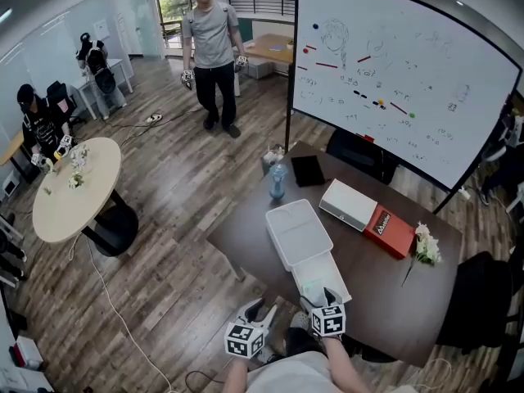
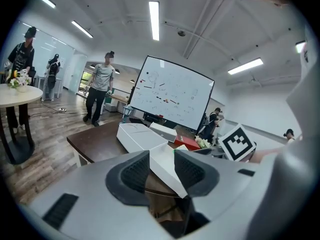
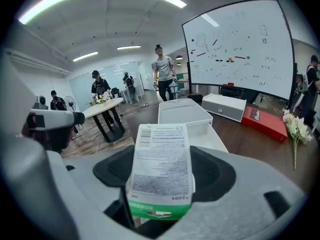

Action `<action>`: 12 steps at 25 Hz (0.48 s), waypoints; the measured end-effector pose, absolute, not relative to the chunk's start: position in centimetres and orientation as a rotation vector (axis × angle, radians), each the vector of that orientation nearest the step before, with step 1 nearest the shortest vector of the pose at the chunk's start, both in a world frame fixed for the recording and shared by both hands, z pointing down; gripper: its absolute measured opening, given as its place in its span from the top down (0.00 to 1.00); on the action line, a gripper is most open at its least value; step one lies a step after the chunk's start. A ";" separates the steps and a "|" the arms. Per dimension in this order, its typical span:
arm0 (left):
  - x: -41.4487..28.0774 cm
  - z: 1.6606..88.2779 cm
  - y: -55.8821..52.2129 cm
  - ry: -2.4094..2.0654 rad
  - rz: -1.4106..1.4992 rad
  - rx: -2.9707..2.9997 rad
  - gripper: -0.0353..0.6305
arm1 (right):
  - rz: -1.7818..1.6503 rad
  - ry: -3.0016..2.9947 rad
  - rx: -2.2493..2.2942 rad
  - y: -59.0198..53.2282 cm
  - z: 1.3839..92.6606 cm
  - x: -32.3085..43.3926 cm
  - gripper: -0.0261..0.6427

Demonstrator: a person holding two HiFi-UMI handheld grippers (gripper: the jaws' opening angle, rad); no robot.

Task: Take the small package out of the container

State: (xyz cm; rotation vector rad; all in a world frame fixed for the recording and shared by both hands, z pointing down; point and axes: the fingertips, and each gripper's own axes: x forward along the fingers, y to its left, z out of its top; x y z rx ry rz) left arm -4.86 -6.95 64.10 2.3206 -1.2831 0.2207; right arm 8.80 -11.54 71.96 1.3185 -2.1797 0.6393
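My right gripper (image 3: 162, 168) is shut on the small package (image 3: 160, 159), a white pouch with fine print and a green bottom band, held above the open white container (image 3: 215, 136). In the head view the right gripper (image 1: 324, 300) hangs over the near end of the container (image 1: 321, 267) at the table's front edge. The container's lid (image 1: 296, 229) lies just beyond it. My left gripper (image 1: 252, 309) stands open to the left, off the table's edge and apart from the container. In the left gripper view the container's corner (image 2: 162, 165) shows between the jaws of the left gripper (image 2: 162, 173).
On the brown table (image 1: 254, 244) are a white flat box (image 1: 348, 205), a red book (image 1: 390, 232), white flowers (image 1: 424, 244), a bottle (image 1: 277, 180) and a black tablet (image 1: 308, 170). A whiteboard (image 1: 393, 72) stands behind. A person (image 1: 211, 56) stands far off, beyond a round table (image 1: 74, 191).
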 end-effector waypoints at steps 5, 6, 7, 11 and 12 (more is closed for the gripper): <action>-5.6 64.5 -7.5 -1.299 0.271 2.308 0.73 | 0.677 -2.187 1.289 -10.5 72.4 9.1 0.44; -6.1 64.2 -7.8 -1.309 0.270 2.305 0.73 | 0.680 -2.189 1.289 -10.3 72.2 9.0 0.44; -6.3 63.9 -8.0 -1.319 0.259 2.302 0.73 | 0.676 -2.189 1.290 -10.2 71.9 9.2 0.44; -6.6 64.2 -8.2 -1.335 0.210 2.274 0.74 | 0.669 -2.205 1.303 -10.3 71.9 9.5 0.44; -6.5 64.6 -8.1 -1.330 0.212 2.265 0.74 | 0.683 -2.213 1.302 -10.1 72.0 9.3 0.44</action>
